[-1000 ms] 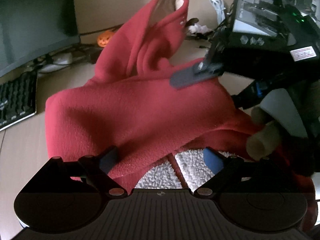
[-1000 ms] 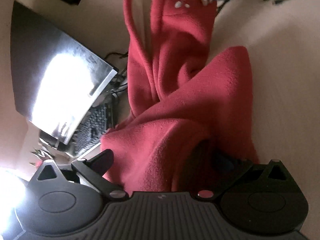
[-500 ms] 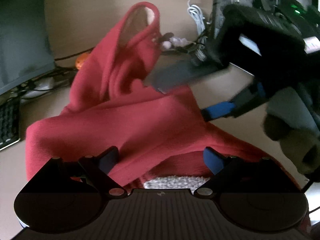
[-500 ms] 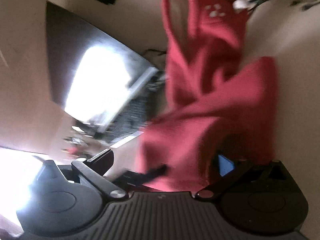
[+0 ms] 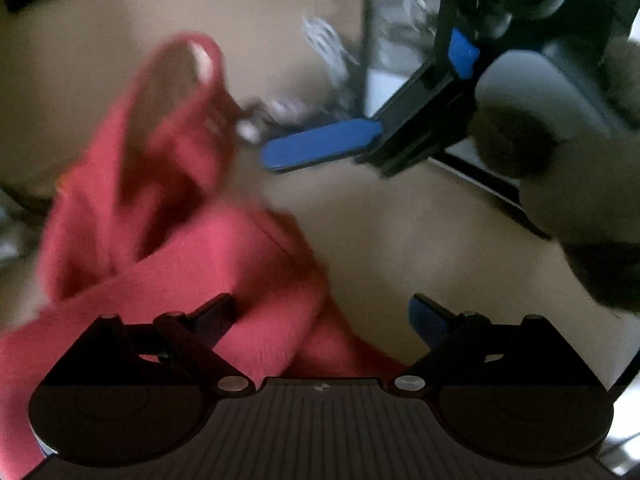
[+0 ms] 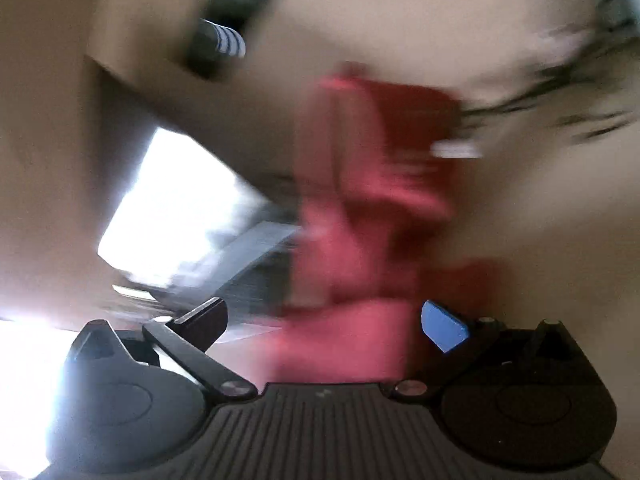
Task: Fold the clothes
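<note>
A red fleece garment lies crumpled on the beige table, its hood end pointing away at the upper left. My left gripper is open just above the garment's near edge, which passes between its spread fingers. My right gripper shows in the left wrist view at the upper right, open, with one blue fingertip stretched toward the hood and clear of the cloth. In the blurred right wrist view the right gripper is open, with the red garment ahead of it and below.
A bright monitor and a dark keyboard stand to the left in the right wrist view. White cables and a computer case are at the table's far side. Bare tabletop lies right of the garment.
My right gripper has let go of the red garment, opened, and lifted up and away to the right. The cloth has dropped lower. Both views have swung and blurred.
</note>
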`<action>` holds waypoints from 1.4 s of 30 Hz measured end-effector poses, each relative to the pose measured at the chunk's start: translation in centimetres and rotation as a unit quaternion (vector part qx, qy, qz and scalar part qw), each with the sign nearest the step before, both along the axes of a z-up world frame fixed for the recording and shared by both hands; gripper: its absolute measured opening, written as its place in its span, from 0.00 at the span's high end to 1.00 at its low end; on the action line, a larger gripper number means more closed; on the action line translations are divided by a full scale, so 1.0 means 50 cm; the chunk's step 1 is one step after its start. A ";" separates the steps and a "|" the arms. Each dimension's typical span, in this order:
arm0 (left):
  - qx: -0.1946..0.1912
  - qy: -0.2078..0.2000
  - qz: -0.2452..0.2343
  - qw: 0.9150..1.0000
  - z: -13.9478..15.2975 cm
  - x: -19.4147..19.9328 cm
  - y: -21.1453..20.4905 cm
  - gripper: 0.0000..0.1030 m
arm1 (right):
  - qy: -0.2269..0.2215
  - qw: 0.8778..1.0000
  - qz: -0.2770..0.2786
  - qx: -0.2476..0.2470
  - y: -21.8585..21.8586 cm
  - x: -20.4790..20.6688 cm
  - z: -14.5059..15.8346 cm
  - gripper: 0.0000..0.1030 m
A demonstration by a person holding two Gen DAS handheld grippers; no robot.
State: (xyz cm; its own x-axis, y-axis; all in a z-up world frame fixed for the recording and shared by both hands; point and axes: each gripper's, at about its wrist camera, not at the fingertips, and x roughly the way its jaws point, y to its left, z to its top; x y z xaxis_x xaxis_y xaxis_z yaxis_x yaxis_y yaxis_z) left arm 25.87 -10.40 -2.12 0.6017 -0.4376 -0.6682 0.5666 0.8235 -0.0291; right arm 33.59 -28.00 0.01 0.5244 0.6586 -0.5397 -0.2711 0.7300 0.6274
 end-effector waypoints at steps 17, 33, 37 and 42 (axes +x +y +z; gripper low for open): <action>-0.060 0.011 0.263 0.963 0.040 -0.001 0.293 0.04 | -0.084 0.900 -0.021 -0.427 0.185 -0.048 -0.048 0.00; -0.006 0.045 0.313 0.949 0.080 -0.054 0.339 0.04 | -0.017 0.986 -0.159 -0.044 0.089 -0.136 0.069 0.00; -0.008 0.026 0.275 0.961 0.104 -0.093 0.344 0.04 | -0.103 0.941 -0.265 -0.183 0.141 -0.218 0.115 0.00; -0.003 0.017 0.214 0.977 0.115 -0.126 0.337 0.03 | -0.160 0.890 -0.316 -0.287 0.163 -0.330 0.123 0.00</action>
State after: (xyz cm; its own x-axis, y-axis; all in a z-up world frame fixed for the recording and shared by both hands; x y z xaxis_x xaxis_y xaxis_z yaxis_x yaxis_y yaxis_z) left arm 19.59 6.43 3.63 0.7072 -0.1551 -0.6898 0.1691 0.9844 -0.0479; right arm 17.08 -19.84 6.18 0.8797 -0.1580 -0.4486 0.2089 0.9757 0.0659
